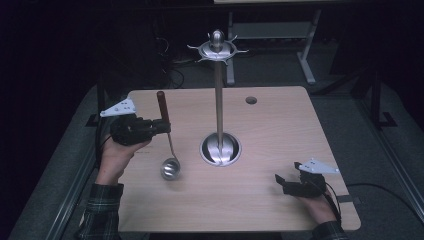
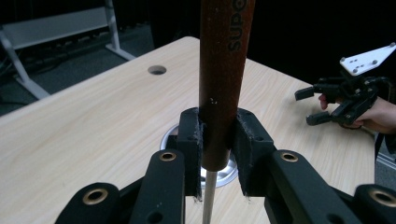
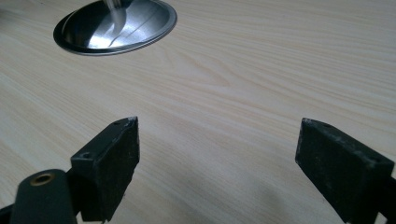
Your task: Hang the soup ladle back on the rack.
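Note:
A ladle with a brown wooden handle and a steel bowl hangs upright over the table's left part. My left gripper is shut on that handle, both pads pressing its lower end. A tall steel stand rises from a round base at the table's middle, with a ring of hooks at its top. My right gripper rests low at the front right, jaws open with nothing between its pads; the left gripper view shows it farther off.
The light wooden table has a round cable hole at the back right. The stand's base lies ahead of the right gripper. Dark floor and a white table frame lie beyond the far edge.

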Demonstrator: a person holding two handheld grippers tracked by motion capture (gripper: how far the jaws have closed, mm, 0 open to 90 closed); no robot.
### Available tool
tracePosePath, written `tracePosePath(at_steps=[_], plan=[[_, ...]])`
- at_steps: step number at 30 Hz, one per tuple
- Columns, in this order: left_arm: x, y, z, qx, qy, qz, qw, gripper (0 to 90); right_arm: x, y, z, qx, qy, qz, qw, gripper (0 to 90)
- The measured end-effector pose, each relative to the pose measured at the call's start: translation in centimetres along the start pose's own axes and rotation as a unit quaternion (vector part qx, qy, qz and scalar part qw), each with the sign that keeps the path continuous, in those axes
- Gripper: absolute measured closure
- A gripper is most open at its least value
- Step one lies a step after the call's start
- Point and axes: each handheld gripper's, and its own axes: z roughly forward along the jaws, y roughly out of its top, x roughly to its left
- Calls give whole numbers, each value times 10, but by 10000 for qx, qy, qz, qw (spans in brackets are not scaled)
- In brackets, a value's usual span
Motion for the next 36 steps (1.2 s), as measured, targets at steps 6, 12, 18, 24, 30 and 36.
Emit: tracePosePath(at_steps=[6, 12, 18, 24, 30, 36], plan=[[-7, 15, -1, -66, -53, 64, 9999, 734, 0, 0, 0, -5, 1, 0, 10000, 134], [-14, 33, 1, -71, -54, 156, 9998, 733, 0, 0, 0, -14, -3, 28, 10000, 134], [-19, 49, 5, -91, -90, 225, 9997, 733, 0, 0, 0, -17, 3, 10, 10000, 134], [-25, 65, 8, -124, -73, 339, 9993, 733, 0, 0, 0, -19, 4, 19, 10000, 135], [-29, 79, 12, -152, -92, 413, 9990, 733, -1, 0, -1, -26, 4, 41, 10000, 134], [-33, 90, 17, -161, -117, 483, 9986, 733, -1, 0, -1, -28, 14, 50, 10000, 134]])
